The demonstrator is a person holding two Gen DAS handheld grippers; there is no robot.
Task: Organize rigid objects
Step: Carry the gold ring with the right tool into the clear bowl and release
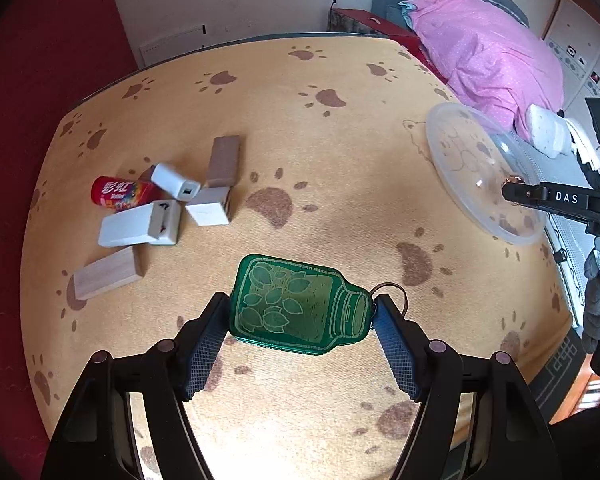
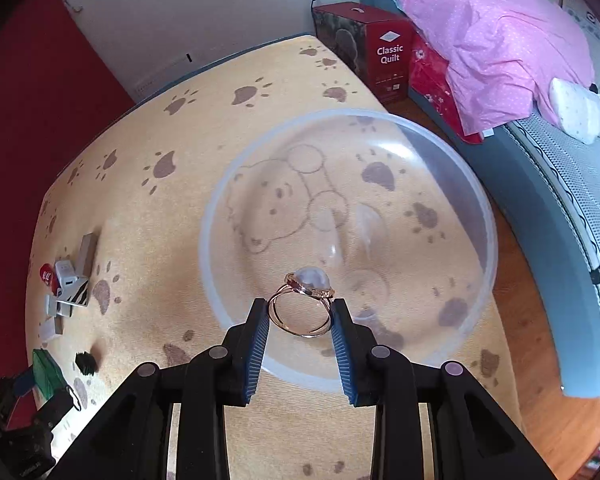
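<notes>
At the far left of the paw-print tablecloth (image 1: 340, 184) lies the unsorted cluster: a red candy tube (image 1: 120, 194), a white charger plug (image 1: 176, 185), several white and wooden blocks (image 1: 108, 274) lying against one another, all well apart from the container at the other side. Toward the middle, the left gripper (image 1: 300, 320) carries a flat green bottle-shaped keychain (image 1: 300, 306) lengthwise between its blue pads, base against one pad and the cap end with its metal ring against the other; the jaws stand fairly wide because the keychain spans them, and it hangs clear above the cloth. Further right, the right gripper (image 2: 300, 320) is nearly shut on a gold ring with a pale stone (image 2: 302, 304), the band pinched between the pads and the stone facing away from the camera. It is poised over the near rim of the clear plastic bowl (image 2: 220, 184), which sits near the table's right edge and appears to hold nothing so far. The step in hand looks like delivery: both picked items are being brought to the bowl, the ring first. The next move probably calls for carrying the ring a little further in over the bowl's floor, lowering it and parting the pads so it does not bounce out, then bringing the keychain across from the left without the two tools colliding over the bowl.
</notes>
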